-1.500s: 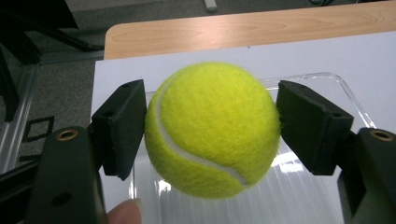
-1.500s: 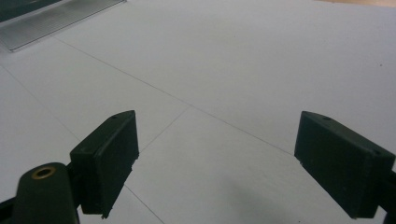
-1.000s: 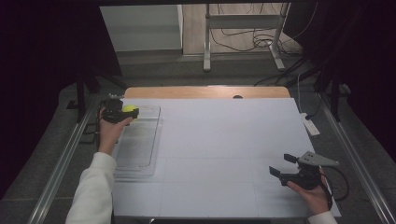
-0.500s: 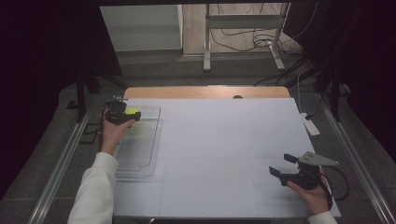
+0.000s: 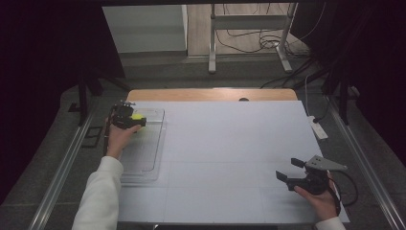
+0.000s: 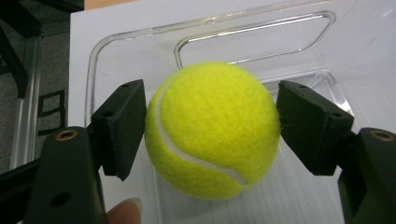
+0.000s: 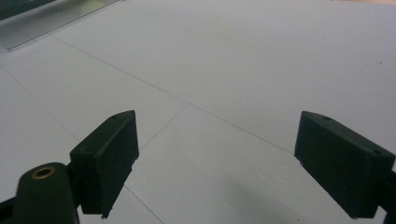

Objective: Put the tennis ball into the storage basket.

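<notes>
**Here, a tennis ball clamped over a clear tray**

Around the work, the table (image 5: 220,143) is covered with a white sheet, bare across its middle, with a strip of wooden tabletop showing at the far edge. A clear plastic tray (image 5: 148,158) lies along the left side of the sheet, its long side running near to far. A white power strip (image 5: 318,128) lies at the right edge of the sheet, well apart from both hands. Beyond the table, a metal stand (image 5: 249,36) and loose cables sit on the floor. Nothing stands between the two grippers.

The left gripper (image 5: 128,116) is at the far end of the tray, held by a hand in a white sleeve (image 5: 103,191). Its jaws are clamped on a yellow tennis ball (image 6: 212,128): in the left gripper view both black pads press against the ball's sides. The ball is above the tray's far end, with the tray's moulded handle slot (image 6: 254,35) just behind it. Whether the ball touches the tray floor cannot be told.

The right gripper (image 5: 291,170) is at the near right of the sheet, well apart from the tray. Its jaws stand wide apart with nothing between them, and the right gripper view looks over plain white sheet.
</notes>
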